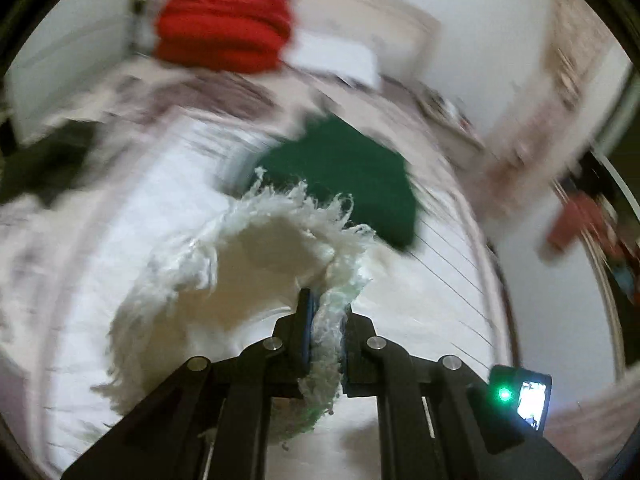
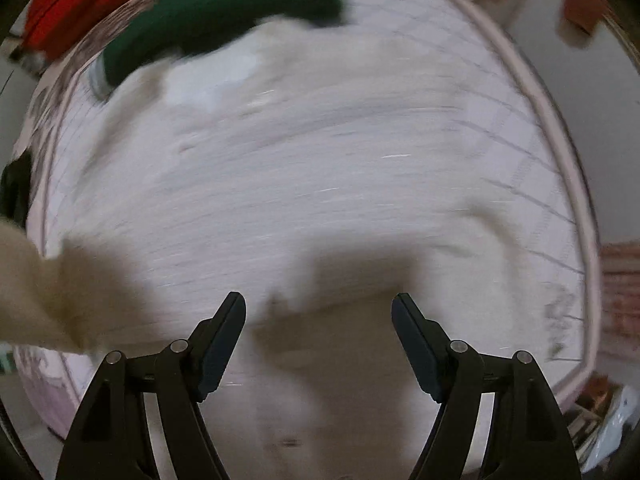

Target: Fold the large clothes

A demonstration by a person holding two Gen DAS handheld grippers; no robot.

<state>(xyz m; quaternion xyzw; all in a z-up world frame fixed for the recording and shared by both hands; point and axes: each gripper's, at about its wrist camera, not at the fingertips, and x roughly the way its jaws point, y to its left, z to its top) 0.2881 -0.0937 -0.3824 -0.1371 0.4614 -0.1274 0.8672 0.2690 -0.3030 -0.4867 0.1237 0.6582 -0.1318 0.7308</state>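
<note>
Left gripper (image 1: 326,312) is clamped tight on the fringed edge of the white cloth (image 1: 248,264), the fringe bunched right between the pads at the lower centre of the left wrist view, the rest of the piece billowing up and to the left. The picture is smeared, so detail beyond the fringe is hard to read. Over in the right wrist view the right gripper (image 2: 319,312) stands wide open at the bottom of the frame, nothing between its jaws, looking down on the same white cloth (image 2: 304,168) spread across the bed (image 2: 576,208). A folded green garment (image 1: 344,184) sits just above centre in the left view, a red pile (image 1: 224,24) at the upper left; neither is in play.

My read: this is the carry-over of a fold, one corner in hand. To do it well, the free claw should take the matching corner before the lifted edge travels far, so both corners move level and the crease comes out straight. Grip fabric, not only fringe, or the strands may slip. Lay the edge down clear of the green garment
</note>
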